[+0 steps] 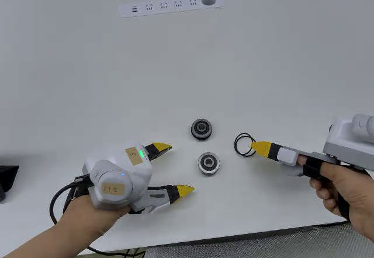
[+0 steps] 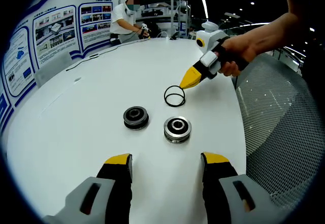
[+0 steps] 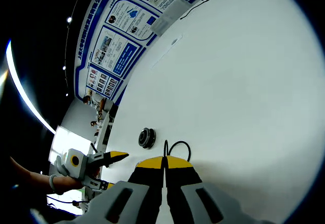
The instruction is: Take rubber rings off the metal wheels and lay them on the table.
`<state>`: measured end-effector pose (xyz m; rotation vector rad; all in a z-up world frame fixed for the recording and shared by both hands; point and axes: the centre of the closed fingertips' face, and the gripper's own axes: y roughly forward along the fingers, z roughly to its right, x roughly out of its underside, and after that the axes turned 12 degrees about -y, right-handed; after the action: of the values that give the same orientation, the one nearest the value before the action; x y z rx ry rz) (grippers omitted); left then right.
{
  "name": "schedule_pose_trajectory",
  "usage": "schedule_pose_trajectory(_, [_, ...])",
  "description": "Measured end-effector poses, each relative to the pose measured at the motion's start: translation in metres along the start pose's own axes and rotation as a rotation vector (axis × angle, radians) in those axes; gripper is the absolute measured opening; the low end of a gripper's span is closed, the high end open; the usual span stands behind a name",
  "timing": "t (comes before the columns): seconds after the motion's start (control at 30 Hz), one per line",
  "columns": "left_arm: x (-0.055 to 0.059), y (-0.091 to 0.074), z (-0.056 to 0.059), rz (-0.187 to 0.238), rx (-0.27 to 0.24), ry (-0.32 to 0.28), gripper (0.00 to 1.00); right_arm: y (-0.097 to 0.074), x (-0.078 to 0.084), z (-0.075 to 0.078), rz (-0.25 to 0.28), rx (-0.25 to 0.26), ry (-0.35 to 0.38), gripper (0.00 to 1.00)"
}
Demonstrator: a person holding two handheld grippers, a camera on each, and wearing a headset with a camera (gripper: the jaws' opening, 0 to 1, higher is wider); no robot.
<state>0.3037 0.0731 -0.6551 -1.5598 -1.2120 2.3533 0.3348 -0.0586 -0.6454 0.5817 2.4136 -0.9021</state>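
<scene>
Presently right tongs (image 1: 261,148) pinch a rubber ring (image 1: 236,145), left tongs (image 1: 177,168) gape empty, their tan label (image 1: 135,155) unreadable

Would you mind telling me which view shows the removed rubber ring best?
The left gripper view: the rubber ring shows as a whole loop, pinched at one edge by the right gripper. The head view shows it smaller. In the right gripper view, the shut fingers hide part of it.
</scene>
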Motion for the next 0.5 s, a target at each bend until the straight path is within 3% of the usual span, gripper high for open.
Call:
schedule_pose_trajectory(0.3, [0.001,0.0,-0.002,-0.004,-0.003,0.001,0.56,0.002,0.006,0.009,-0.043,0.058,-0.092,0.05])
schedule_pose_trajectory(0.5, [0.001,0.0,-0.001,-0.003,-0.001,0.001,0.55,-0.002,0.003,0.013,-0.044,0.081,-0.146,0.09])
